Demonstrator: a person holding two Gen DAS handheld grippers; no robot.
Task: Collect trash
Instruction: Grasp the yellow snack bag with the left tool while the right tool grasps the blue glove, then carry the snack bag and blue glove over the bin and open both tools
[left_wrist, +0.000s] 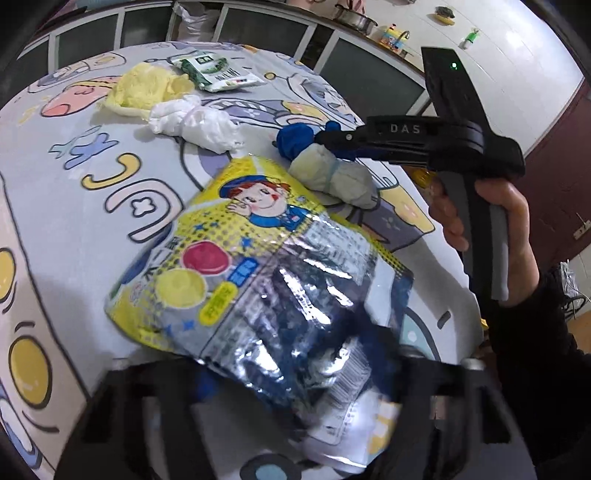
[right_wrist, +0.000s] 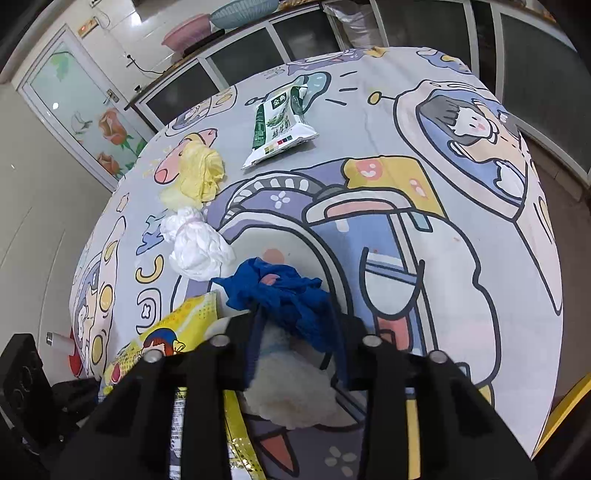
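A yellow and silver snack bag (left_wrist: 255, 273) lies across the table's near part, its lower end between my left gripper's blurred fingers (left_wrist: 280, 387); the gripper looks shut on it. It also shows in the right wrist view (right_wrist: 173, 339). My right gripper (right_wrist: 295, 332) holds a crumpled blue glove (right_wrist: 280, 291) over a rolled pale diaper (right_wrist: 291, 384). The left wrist view shows that gripper (left_wrist: 325, 138) at the blue glove (left_wrist: 295, 138) and the diaper (left_wrist: 336, 177).
On the cartoon tablecloth (right_wrist: 461, 240) lie a white crumpled bag (right_wrist: 195, 247), a yellow crumpled bag (right_wrist: 199, 173) and a green and white milk pouch (right_wrist: 277, 125). Cabinets (right_wrist: 258, 40) stand behind the table. The table edge drops off at the right.
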